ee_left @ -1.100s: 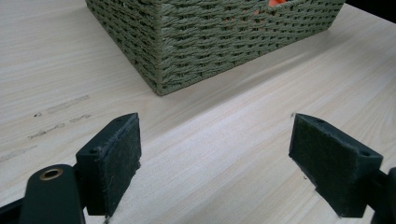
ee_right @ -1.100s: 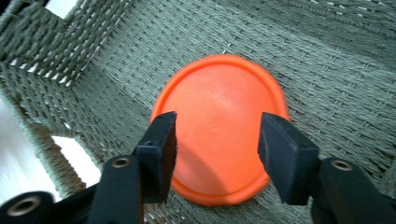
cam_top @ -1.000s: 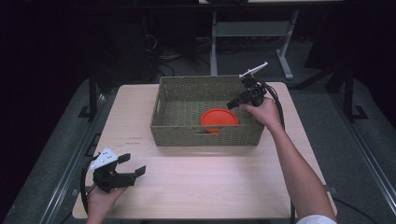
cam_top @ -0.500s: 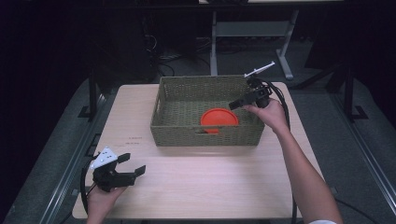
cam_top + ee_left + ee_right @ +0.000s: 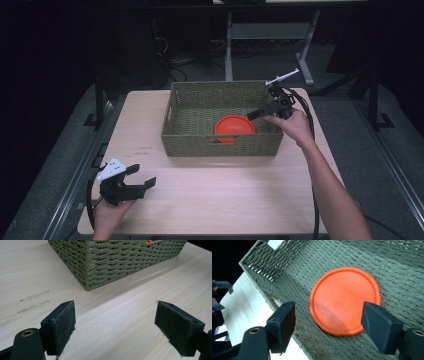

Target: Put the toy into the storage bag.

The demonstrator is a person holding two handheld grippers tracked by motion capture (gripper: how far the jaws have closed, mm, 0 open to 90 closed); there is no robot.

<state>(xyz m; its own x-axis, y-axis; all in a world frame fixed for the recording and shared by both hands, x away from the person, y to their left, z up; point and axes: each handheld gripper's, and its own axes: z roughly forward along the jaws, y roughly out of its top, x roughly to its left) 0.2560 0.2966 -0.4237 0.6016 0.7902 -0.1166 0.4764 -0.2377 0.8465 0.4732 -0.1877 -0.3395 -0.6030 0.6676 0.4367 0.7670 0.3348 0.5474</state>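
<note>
Round orange plastic plate [image 5: 234, 128] lies flat on the floor of the green woven rectangular basket [image 5: 220, 146], near-right part. Right tool [image 5: 256, 114] hovers above the basket's right end; its jaws have just been opening, nothing between them, plate below. Left tool [image 5: 142, 181] sits on the light wooden desk [image 5: 225, 190], near-left, jaws wide and empty.

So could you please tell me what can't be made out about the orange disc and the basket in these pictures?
- Orange disc, high view: near edge hidden behind the basket front wall.
- Left gripper view: disc only slivers through the weave; basket cut off by the top edge.
- Right gripper view: the right gripper pads hide basket floor; disc's underside unseen.
</note>
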